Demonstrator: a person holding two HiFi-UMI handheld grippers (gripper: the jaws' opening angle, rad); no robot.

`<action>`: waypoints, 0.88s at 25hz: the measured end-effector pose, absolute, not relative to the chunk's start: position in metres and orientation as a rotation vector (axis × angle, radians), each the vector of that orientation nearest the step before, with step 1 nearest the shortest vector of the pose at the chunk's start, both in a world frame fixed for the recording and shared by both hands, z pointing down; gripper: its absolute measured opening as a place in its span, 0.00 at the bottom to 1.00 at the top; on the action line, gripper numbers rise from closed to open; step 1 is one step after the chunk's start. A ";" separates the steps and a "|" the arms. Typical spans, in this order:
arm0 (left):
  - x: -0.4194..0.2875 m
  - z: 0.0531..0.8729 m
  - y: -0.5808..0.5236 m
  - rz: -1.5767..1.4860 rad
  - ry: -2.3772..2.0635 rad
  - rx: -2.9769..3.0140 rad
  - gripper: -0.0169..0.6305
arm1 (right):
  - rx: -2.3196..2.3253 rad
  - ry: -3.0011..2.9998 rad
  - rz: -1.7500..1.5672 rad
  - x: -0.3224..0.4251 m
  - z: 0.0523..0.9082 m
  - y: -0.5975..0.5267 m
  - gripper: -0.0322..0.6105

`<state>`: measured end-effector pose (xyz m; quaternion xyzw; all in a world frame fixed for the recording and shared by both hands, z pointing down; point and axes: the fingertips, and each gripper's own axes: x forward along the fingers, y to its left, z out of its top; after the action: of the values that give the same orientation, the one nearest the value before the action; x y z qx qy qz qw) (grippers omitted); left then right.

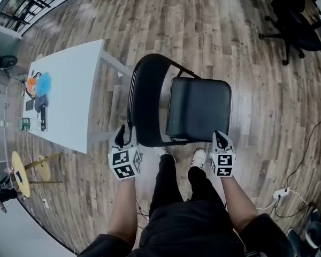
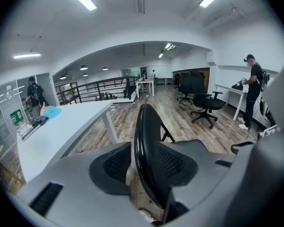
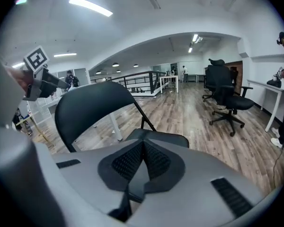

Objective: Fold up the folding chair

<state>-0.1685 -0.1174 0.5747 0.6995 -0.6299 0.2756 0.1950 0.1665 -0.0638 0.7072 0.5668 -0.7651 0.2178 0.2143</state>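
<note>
A black folding chair stands open on the wood floor, its backrest (image 1: 147, 100) to the left and its padded seat (image 1: 198, 108) to the right in the head view. My left gripper (image 1: 125, 135) is at the backrest's near edge. In the left gripper view its jaws (image 2: 144, 167) stand apart around the backrest rim (image 2: 146, 145), with floor showing between the left pad and the rim. My right gripper (image 1: 220, 140) is at the seat's near right corner. Its pads (image 3: 143, 145) meet with nothing between them, just short of the seat (image 3: 165, 137).
A white table (image 1: 69, 90) with small items on it stands left of the chair. Black office chairs (image 1: 294, 20) are at the far right. A yellow stool (image 1: 21, 170) is at lower left, and a cable with a power strip (image 1: 281, 193) at lower right. A person (image 2: 253, 89) stands at a far desk.
</note>
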 end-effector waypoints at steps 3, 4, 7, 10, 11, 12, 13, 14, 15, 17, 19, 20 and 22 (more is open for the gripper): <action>-0.167 0.588 -0.131 0.774 -1.715 1.964 0.34 | 1.561 -2.064 0.699 0.185 0.748 -0.071 0.07; -0.167 0.592 -0.136 0.773 -1.701 1.965 0.38 | 1.545 -2.051 0.754 0.190 0.762 -0.071 0.07; -0.164 0.603 -0.153 0.775 -1.642 1.969 0.44 | 1.484 -2.027 0.940 0.204 0.803 -0.072 0.35; -0.157 0.619 -0.168 0.794 -1.529 1.975 0.45 | 1.498 -1.970 1.083 0.227 0.841 -0.077 0.42; -0.154 0.624 -0.171 0.801 -1.493 1.975 0.45 | 1.512 -1.947 1.137 0.236 0.854 -0.079 0.45; -0.152 0.628 -0.175 0.810 -1.470 1.977 0.45 | 1.524 -1.927 1.192 0.246 0.868 -0.080 0.46; -0.150 0.631 -0.177 0.821 -1.457 1.981 0.45 | 1.529 -1.909 1.245 0.254 0.882 -0.080 0.48; -0.148 0.633 -0.180 0.832 -1.448 1.986 0.45 | 1.526 -1.894 1.295 0.261 0.896 -0.080 0.48; -0.147 0.636 -0.182 0.840 -1.438 1.992 0.45 | 1.514 -1.881 1.343 0.267 0.910 -0.078 0.49; -0.142 0.643 -0.187 0.842 -1.411 2.000 0.45 | 1.481 -1.859 1.444 0.277 0.938 -0.072 0.51; -0.137 0.651 -0.190 0.847 -1.387 1.999 0.45 | 1.454 -1.842 1.544 0.285 0.962 -0.065 0.52; -0.136 0.655 -0.191 0.853 -1.376 1.995 0.45 | 1.439 -1.836 1.594 0.287 0.973 -0.061 0.53; -0.135 0.662 -0.191 0.859 -1.351 1.984 0.45 | 1.403 -1.839 1.705 0.286 0.989 -0.054 0.55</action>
<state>-0.1348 -0.1911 0.6621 0.7442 -0.5070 0.3225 0.2918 0.2864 -0.0541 0.9885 0.4840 -0.6342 0.5879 0.1337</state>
